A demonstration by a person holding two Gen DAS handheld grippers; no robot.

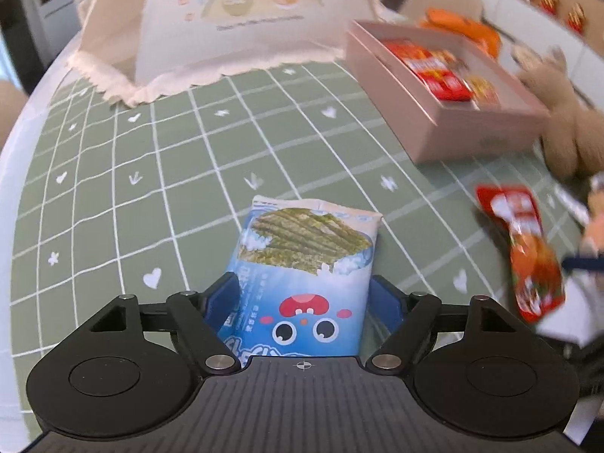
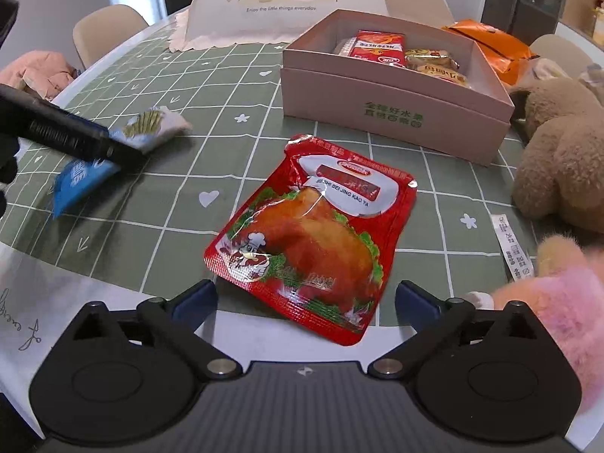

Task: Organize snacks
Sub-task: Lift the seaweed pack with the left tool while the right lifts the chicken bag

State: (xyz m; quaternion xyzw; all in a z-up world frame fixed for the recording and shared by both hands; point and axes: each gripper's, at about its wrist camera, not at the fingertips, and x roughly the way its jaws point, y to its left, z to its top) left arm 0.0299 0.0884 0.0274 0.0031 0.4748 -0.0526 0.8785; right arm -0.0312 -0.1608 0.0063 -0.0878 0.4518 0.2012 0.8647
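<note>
You've got a green grid tablecloth point(image 2: 158, 204) underfoot, a white mesh food cover point(image 2: 279, 0) standing at the far end, a brown plush toy point(image 2: 558, 151) beside a pink plush toy point(image 2: 558, 294) at the right edge, and beige chairs point(image 2: 102, 30) behind.

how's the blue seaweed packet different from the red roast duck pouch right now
The blue seaweed packet sits between the left gripper's fingers; the red roast duck pouch lies just ahead of the open right gripper. The packet is puffy, the pouch flat and glossy. Both rest on the green tablecloth, outside the pink box.
</note>
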